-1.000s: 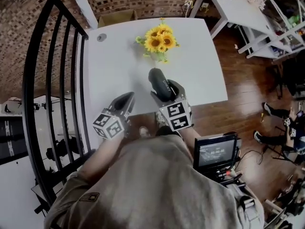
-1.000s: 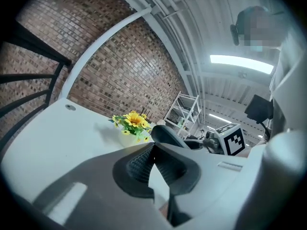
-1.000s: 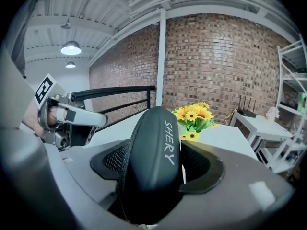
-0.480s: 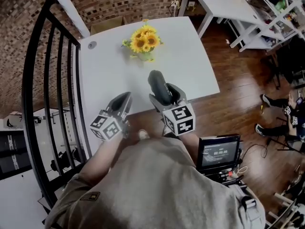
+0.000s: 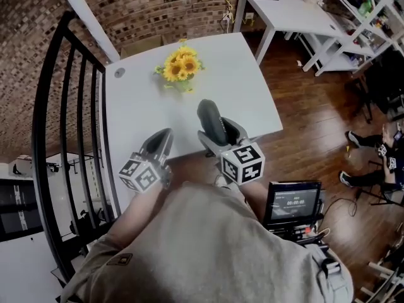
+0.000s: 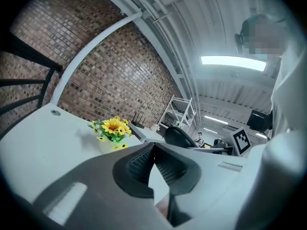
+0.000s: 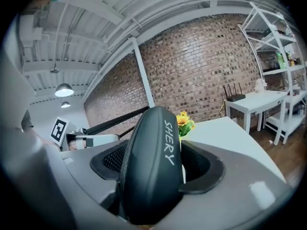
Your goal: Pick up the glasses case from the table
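A dark zip-up glasses case (image 5: pixel 211 120) with white lettering sits between the jaws of my right gripper (image 5: pixel 219 130), which is shut on it above the near edge of the white table (image 5: pixel 139 109). The case (image 7: pixel 152 164) fills the right gripper view, standing on edge between the pads (image 7: pixel 111 161). My left gripper (image 5: pixel 163 139) hovers to the left of it, shut and empty, its fingertips (image 6: pixel 144 155) meeting. From the left gripper view the case (image 6: pixel 180 137) shows as a dark shape at the right.
A small vase of sunflowers (image 5: pixel 179 69) stands mid-table and a small round disc (image 5: pixel 118 72) lies at the far left corner. A black railing (image 5: pixel 66 112) runs along the left. A white desk (image 5: pixel 287 11), shelving (image 5: pixel 369 17) and a monitor (image 5: pixel 293 202) are at the right.
Both grippers have risen and drawn back toward the person, the right one carrying the case away from the tabletop and rolling a little. The table and flowers look farther off.
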Available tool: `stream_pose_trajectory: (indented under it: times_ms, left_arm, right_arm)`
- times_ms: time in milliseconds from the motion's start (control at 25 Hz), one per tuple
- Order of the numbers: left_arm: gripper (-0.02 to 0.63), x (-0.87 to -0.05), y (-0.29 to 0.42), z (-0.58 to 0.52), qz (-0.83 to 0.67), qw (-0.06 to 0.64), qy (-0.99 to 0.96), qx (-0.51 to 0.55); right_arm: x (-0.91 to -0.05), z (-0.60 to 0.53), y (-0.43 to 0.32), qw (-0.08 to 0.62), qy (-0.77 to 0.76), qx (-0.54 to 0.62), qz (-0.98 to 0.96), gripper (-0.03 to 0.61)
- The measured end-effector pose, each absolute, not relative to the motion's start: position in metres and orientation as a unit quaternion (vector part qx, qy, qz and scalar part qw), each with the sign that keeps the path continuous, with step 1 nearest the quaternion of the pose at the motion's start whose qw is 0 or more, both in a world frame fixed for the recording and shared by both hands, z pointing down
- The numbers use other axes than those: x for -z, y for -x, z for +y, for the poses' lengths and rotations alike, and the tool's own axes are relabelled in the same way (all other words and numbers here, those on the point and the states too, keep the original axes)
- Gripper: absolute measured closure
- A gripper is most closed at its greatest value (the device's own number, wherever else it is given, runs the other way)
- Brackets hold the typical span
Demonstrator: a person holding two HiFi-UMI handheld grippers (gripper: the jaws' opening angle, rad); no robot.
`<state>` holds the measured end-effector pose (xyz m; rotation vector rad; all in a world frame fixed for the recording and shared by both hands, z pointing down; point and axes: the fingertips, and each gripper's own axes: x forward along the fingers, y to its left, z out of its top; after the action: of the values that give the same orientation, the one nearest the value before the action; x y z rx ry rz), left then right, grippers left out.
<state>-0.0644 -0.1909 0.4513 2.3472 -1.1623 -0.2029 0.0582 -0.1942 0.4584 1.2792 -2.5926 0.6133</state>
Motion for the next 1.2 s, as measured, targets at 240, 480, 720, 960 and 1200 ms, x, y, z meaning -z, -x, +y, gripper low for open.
stream_pose_trajectory:
  times_ms: [240, 480, 720, 960, 1200]
  left_arm:
    - [0.612, -0.449, 0.053, -0.187, -0.433, 0.253, -0.862, 0.076]
    - [0.612, -0.448, 0.052, -0.184, -0.438, 0.252, -0.859, 0.076]
    - [0.612, -0.447, 0.049, -0.183, -0.44, 0.251, -0.859, 0.074]
    - [0.612, -0.447, 0.05, -0.182, -0.439, 0.25, -0.86, 0.073]
    - [0.612, -0.447, 0.047, -0.184, -0.436, 0.251, -0.861, 0.073]
  right_arm:
    - [-0.453, -0.192, -0.062, 0.081, -0.418, -0.206, -0.881, 0.232]
    - [-0.451, -0.194, -0.06, 0.075, -0.409, -0.208, -0.886, 0.232]
    - [-0.452, -0.194, -0.064, 0.071, -0.406, -0.212, -0.886, 0.232]
    - [-0.452, -0.193, -0.062, 0.073, -0.406, -0.208, -0.887, 0.233]
    - [-0.453, -0.193, -0.065, 0.078, -0.406, -0.204, -0.887, 0.233]
